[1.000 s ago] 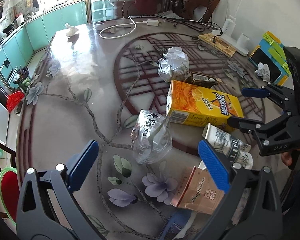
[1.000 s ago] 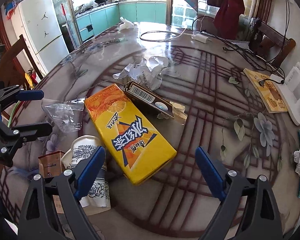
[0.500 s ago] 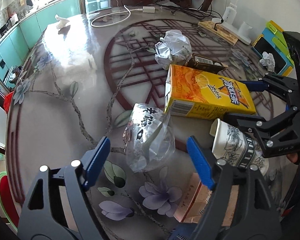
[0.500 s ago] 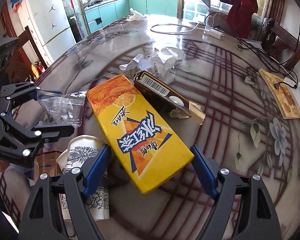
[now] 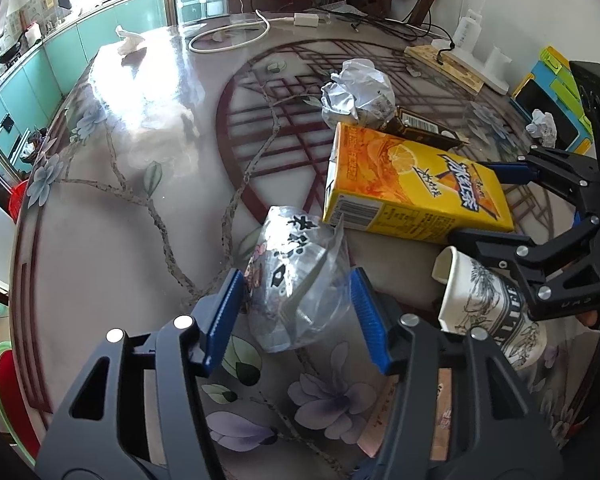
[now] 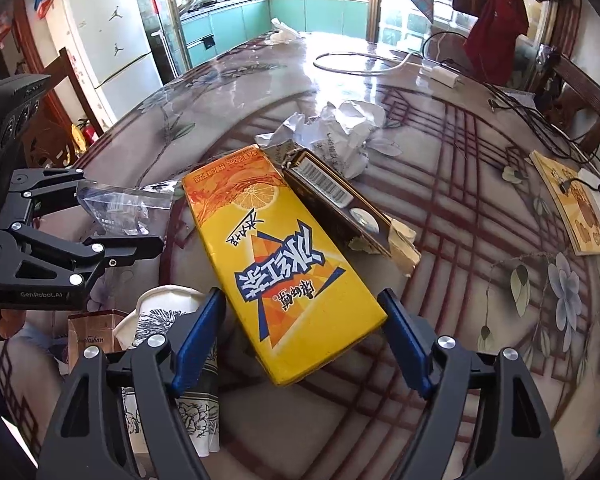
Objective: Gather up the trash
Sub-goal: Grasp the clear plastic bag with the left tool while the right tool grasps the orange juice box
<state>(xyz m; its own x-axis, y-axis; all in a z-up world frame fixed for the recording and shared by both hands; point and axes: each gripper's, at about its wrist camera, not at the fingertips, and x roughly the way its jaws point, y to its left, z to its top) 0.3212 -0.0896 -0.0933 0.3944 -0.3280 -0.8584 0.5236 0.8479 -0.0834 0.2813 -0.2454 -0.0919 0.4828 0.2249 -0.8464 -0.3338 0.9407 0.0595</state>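
While both claws close at once, each straddles own target: left gripper (image 5: 296, 312) jaws closing around clear plastic bag (image 5: 296, 280), pads not yet pinching; right gripper (image 6: 300, 344) closing across near end of yellow carton (image 6: 276, 256), long axis running away from claw, pads short of its sides.

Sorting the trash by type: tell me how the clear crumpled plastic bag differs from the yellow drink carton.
The clear crumpled plastic bag is see-through and shapeless; the yellow drink carton is opaque and boxy. The bag is smaller and sits between the left tongs; the carton lies flat between the right tongs. Both rest on the glass table.
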